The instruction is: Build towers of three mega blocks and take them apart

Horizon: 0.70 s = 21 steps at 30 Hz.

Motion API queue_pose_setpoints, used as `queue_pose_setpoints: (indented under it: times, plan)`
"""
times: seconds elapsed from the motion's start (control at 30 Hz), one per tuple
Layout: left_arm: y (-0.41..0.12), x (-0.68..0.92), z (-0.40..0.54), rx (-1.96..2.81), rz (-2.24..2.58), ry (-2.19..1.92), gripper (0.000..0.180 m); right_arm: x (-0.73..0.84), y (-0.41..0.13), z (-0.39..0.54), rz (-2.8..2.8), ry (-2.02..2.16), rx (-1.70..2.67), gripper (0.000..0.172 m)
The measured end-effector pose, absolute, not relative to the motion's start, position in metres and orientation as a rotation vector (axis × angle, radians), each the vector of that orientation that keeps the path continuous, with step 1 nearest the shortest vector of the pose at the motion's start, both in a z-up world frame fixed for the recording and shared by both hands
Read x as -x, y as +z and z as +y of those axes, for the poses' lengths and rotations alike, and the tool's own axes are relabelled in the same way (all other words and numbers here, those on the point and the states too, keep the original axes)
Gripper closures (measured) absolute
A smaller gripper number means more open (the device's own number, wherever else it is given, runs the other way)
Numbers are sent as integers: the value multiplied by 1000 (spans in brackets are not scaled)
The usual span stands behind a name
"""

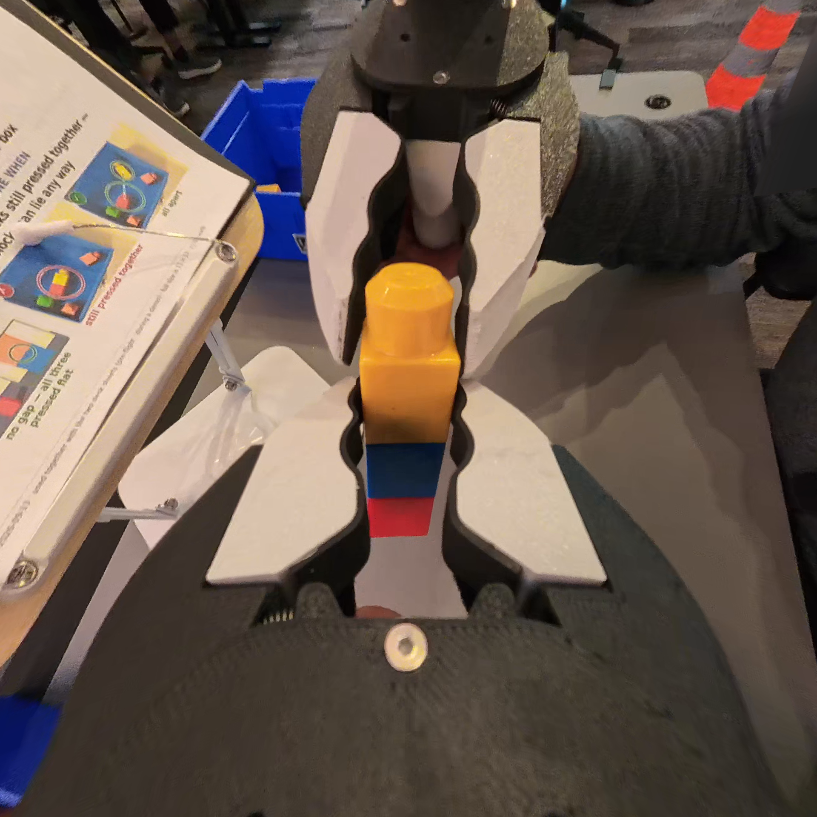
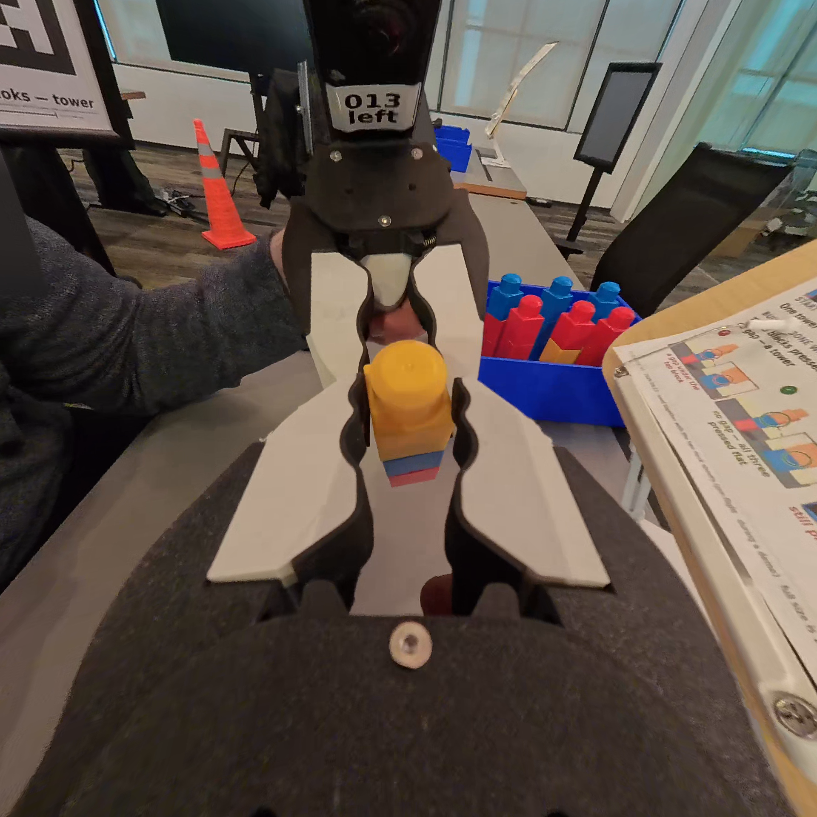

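Observation:
A tower of three blocks stands upright on the grey table: a yellow block on top, a blue block in the middle and a red block at the bottom. My left gripper is shut on the yellow block's lower body, its pads pressed against both sides. My right gripper comes from the opposite side and is shut on the same yellow block. It also shows in the left wrist view, flanking the block's upper part. The blue block and red block show below.
A blue bin with several red and blue blocks stands to the right. A tilted board with an instruction sheet stands at the right, and shows at the left in the left wrist view. Sleeved arms hold the grippers. An orange cone stands beyond. The grippers are tip to tip, or close to it.

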<state>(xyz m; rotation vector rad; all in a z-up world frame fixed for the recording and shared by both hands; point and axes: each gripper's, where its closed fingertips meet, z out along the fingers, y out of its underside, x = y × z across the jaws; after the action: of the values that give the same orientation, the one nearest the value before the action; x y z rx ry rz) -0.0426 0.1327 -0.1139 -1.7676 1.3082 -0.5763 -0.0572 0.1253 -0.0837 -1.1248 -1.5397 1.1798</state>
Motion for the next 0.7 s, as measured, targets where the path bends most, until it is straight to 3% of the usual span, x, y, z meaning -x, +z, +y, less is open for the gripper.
queue_pose_setpoints:
  times: [0.1, 0.2, 0.3, 0.53, 0.7]
  plan:
    - [-108, 38, 138, 1720, 1300, -597, 142, 53, -72, 131, -1463, 1224, 1120, 136]
    - [-120, 36, 145, 1759, 1331, -591, 123, 47, -62, 136, -1412, 1250, 1113, 136]
    - [-125, 29, 148, 1750, 1356, -640, 141, 42, -55, 141, -1370, 1242, 1100, 137]
    - [-130, 23, 151, 1761, 1422, -594, 143, 38, -66, 142, -1471, 1187, 1145, 129]
    - [-133, 20, 150, 1780, 1432, -599, 143, 37, -71, 141, -1547, 1063, 1159, 135]
